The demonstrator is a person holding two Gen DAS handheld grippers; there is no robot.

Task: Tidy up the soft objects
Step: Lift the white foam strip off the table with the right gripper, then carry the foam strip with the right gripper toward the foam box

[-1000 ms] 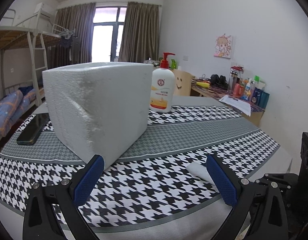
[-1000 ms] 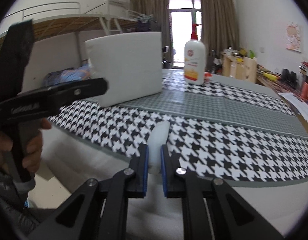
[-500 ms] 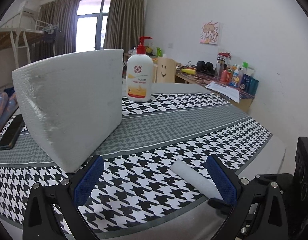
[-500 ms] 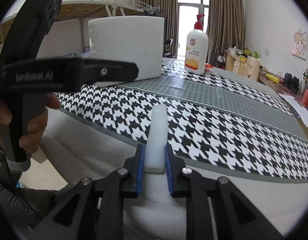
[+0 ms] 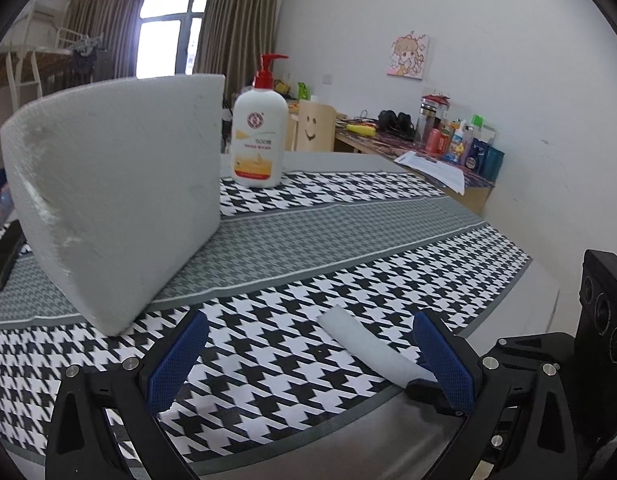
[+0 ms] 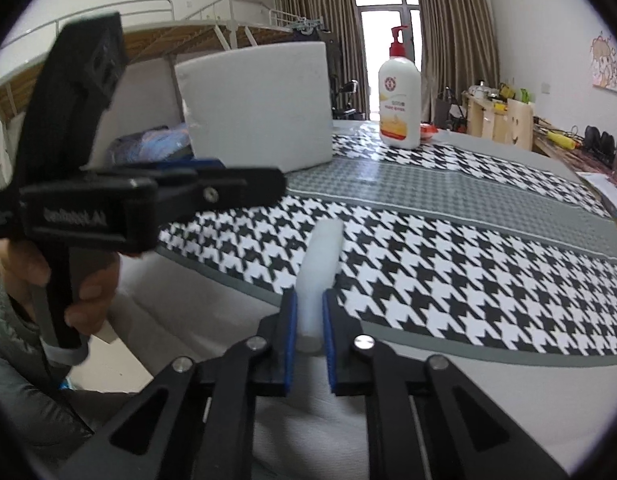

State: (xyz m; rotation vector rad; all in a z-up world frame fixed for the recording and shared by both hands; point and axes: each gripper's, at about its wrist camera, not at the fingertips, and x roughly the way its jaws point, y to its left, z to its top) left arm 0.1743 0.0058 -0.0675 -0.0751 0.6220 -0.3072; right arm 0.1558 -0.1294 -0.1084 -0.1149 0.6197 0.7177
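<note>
1. A slim white foam strip (image 6: 320,264) lies low over the near edge of the surface (image 6: 508,216), which wears a black-and-white houndstooth cloth with grey bands. Its long axis runs straight away from the right gripper (image 6: 309,320), out across the cloth toward the far window.
2. In the left wrist view the same foam strip (image 5: 368,348) runs on a slant, its free end up and to the left, its near end low at the right, where the right gripper (image 5: 432,394) holds it.
3. The right gripper's blue fingers (image 6: 289,340) are closing on the strip's near end; the strip sits between them and the pads press its sides.
4. The left gripper (image 5: 308,356) has its blue fingers (image 5: 176,356) wide apart with nothing between them. The strip's near end passes behind its right finger.
5. A large white foam block (image 5: 120,208) stands on the cloth at the left, and a white lotion bottle with a red pump (image 5: 260,140) stands behind it. A dark phone (image 5: 2,256) lies at the far left edge.
6. Compared with a second ago, the block sits further left in the left wrist view and the strip shows far more of its length. In the right wrist view the strip now looks longer and straighter, and the left gripper (image 6: 212,192) reaches further across the frame.
7. The person's left hand (image 6: 48,276) grips the black handle from below, holding the tool roughly level, its tip pointing right toward the block. A grey sleeve shows beneath it.
</note>
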